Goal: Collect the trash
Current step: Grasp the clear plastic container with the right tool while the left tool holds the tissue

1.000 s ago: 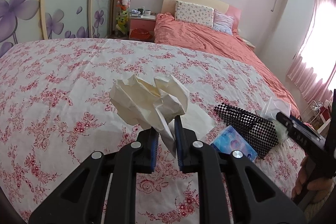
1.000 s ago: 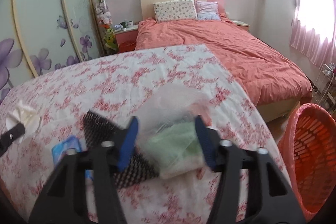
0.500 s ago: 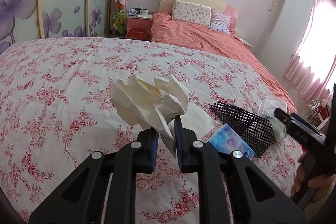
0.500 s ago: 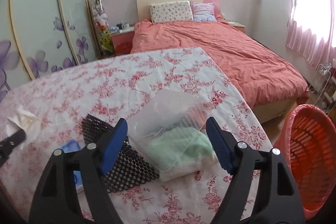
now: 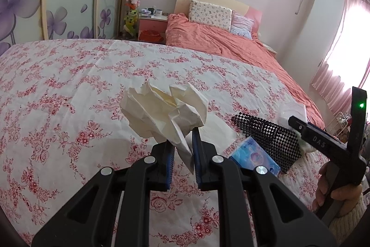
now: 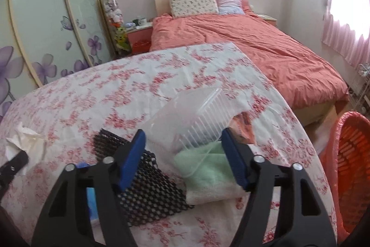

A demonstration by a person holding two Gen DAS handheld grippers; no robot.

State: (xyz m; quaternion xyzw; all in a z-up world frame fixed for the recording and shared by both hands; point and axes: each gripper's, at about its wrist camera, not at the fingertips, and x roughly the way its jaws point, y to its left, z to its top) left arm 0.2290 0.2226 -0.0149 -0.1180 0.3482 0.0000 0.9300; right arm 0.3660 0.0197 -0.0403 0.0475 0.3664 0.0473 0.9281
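Pinching a crumpled paper wad (image 5: 165,112), the left gripper (image 5: 182,149) is clamped thinly — slippage is risked; the right gripper (image 6: 185,154) is spread wide around a clear plastic container (image 6: 192,117).

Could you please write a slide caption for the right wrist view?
Open right claw poised at a clear plastic container lying on a green towel, orange basket alongside.

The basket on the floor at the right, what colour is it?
Orange-red basket, with slotted walls; it shows only in the right wrist view.
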